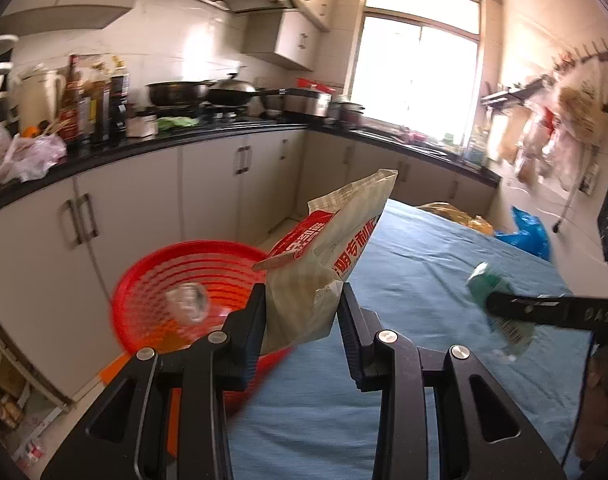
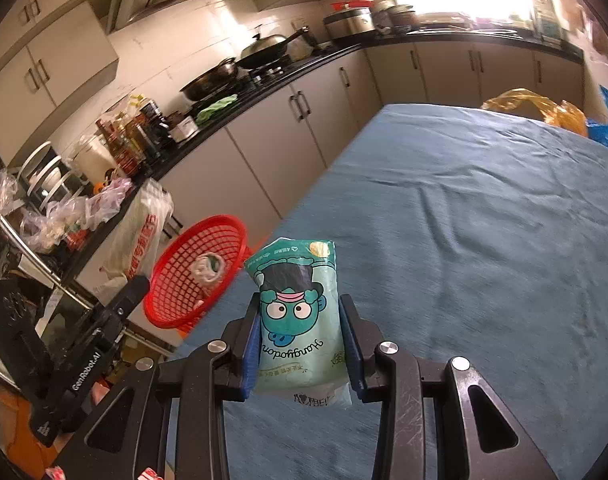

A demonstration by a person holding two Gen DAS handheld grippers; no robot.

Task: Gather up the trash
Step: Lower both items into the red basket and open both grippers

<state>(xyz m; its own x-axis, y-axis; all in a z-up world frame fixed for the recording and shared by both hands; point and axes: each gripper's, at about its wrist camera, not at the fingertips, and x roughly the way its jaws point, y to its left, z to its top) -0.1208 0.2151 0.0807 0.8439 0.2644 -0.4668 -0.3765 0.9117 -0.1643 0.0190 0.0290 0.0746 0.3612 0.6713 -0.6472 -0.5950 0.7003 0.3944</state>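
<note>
Two wrappers in my grippers, red basket waiting at the table edge.

My left gripper is clamped on a beige-and-red snack bag; my right gripper pinches a teal cartoon packet at its lower half. Both look light, crinkly and slippery, so I judge a mid-body hold near a seam safest. The red basket sits at ten o'clock from the right gripper, off the blue tablecloth, a crumpled scrap already inside. Yellow bag lies at one o'clock.
</note>
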